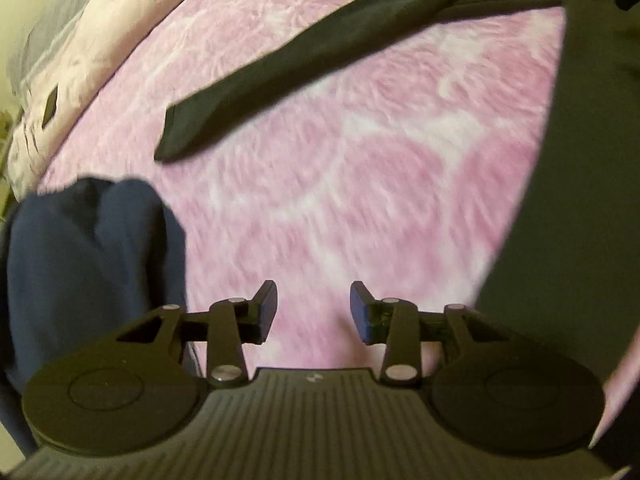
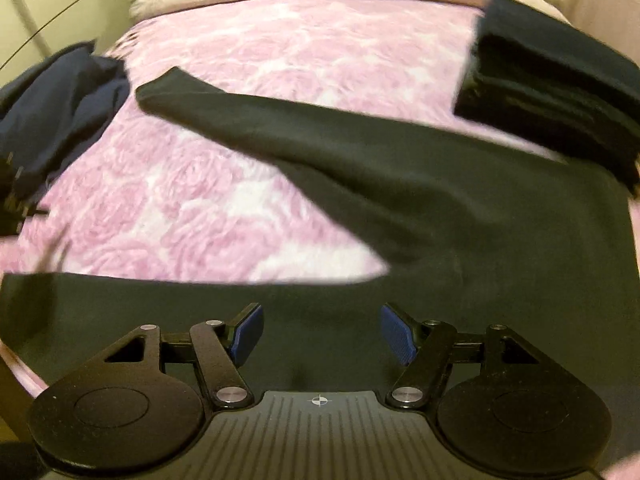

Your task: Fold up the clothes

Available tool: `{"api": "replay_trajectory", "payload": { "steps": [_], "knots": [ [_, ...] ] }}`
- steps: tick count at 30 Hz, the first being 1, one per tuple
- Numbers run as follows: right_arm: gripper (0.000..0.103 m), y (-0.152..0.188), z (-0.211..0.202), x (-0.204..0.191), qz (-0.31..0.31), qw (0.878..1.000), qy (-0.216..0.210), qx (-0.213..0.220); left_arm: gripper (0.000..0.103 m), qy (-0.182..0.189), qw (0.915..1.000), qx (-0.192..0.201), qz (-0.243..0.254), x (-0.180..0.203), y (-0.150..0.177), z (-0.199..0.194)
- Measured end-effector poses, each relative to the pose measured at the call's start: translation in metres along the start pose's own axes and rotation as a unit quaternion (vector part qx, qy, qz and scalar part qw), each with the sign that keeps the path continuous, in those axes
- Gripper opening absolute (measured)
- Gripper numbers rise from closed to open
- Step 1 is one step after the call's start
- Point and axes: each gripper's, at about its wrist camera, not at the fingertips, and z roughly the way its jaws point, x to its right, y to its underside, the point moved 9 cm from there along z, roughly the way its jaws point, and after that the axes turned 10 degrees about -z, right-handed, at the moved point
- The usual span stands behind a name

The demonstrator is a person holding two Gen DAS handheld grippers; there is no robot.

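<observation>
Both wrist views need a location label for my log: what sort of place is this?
Probably a bedroom: clothes lie on a bed with a pink rose-patterned blanket, a dark long-sleeved garment is spread out, and a folded dark stack sits nearby.

Both views are smeared by motion blur, so the rose pattern of the pink blanket (image 1: 320,200) is softened. The black garment (image 1: 580,160) is cut off by the right and top edges of the left wrist view, and its hem is hidden behind the right gripper (image 2: 322,334). The navy pile (image 1: 88,272) is cropped at the left edge. The folded dark stack (image 2: 552,80) is cut by the right edge.
</observation>
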Motion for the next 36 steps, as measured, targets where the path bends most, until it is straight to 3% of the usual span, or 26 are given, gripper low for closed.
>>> {"api": "replay_trajectory", "payload": {
  "steps": [3, 8, 11, 15, 16, 18, 19, 20, 24, 25, 26, 27, 29, 33, 36],
  "knots": [
    [0.068, -0.02, 0.014, 0.017, -0.03, 0.999, -0.012, 0.015, 0.037, -0.009, 0.9997, 0.001, 0.024, 0.0, -0.035, 0.019],
    [0.068, -0.056, 0.045, 0.022, -0.084, 0.996, -0.027, 0.03, 0.054, -0.032, 0.9942, 0.028, 0.099, -0.014, -0.095, 0.066],
    [0.068, -0.078, 0.071, 0.014, -0.184, 0.982, -0.018, 0.035, 0.055, -0.036, 0.9873, 0.048, 0.147, -0.031, -0.125, 0.103],
    [0.068, -0.115, 0.114, 0.027, -0.266, 0.963, -0.005, 0.038, 0.054, 0.01, 0.9807, 0.053, 0.188, -0.053, -0.149, 0.148],
    [0.068, -0.127, 0.125, 0.032, -0.284, 0.958, -0.002, 0.038, 0.052, 0.025, 0.9794, 0.048, 0.194, -0.057, -0.151, 0.155],
    [0.068, -0.145, 0.149, 0.043, -0.318, 0.948, -0.003, 0.031, 0.034, 0.049, 0.9776, 0.039, 0.201, -0.063, -0.153, 0.162],
    [0.068, -0.153, 0.161, 0.049, -0.334, 0.942, -0.005, 0.024, 0.014, 0.061, 0.9765, 0.035, 0.204, -0.066, -0.154, 0.165],
    [0.068, -0.159, 0.173, 0.054, -0.348, 0.937, -0.009, 0.016, 0.008, 0.07, 0.9759, 0.035, 0.204, -0.069, -0.155, 0.164],
    [0.068, -0.163, 0.209, 0.064, -0.383, 0.921, -0.052, -0.039, 0.005, 0.086, 0.9768, 0.052, 0.19, -0.074, -0.156, 0.131],
    [0.063, -0.161, 0.211, 0.065, -0.379, 0.922, -0.063, -0.049, 0.005, 0.09, 0.9771, 0.053, 0.186, -0.073, -0.155, 0.12],
    [0.026, -0.158, 0.209, 0.064, -0.369, 0.924, -0.078, -0.061, 0.005, 0.092, 0.9772, 0.051, 0.185, -0.072, -0.151, 0.108],
    [0.009, -0.154, 0.203, 0.061, -0.369, 0.922, -0.09, -0.074, 0.005, 0.093, 0.977, 0.046, 0.186, -0.069, -0.147, 0.096],
    [0.003, -0.144, 0.175, 0.051, -0.394, 0.91, -0.098, -0.081, 0.004, 0.101, 0.9785, 0.03, 0.177, -0.062, -0.134, 0.064],
    [0.002, -0.127, 0.085, 0.035, -0.428, 0.885, -0.157, -0.09, 0.003, 0.146, 0.9813, -0.022, 0.123, -0.057, -0.112, -0.014],
    [0.003, -0.142, 0.038, 0.043, -0.39, 0.892, -0.215, -0.081, 0.005, 0.168, 0.9798, -0.064, 0.087, -0.07, -0.114, -0.039]
  ]
}}
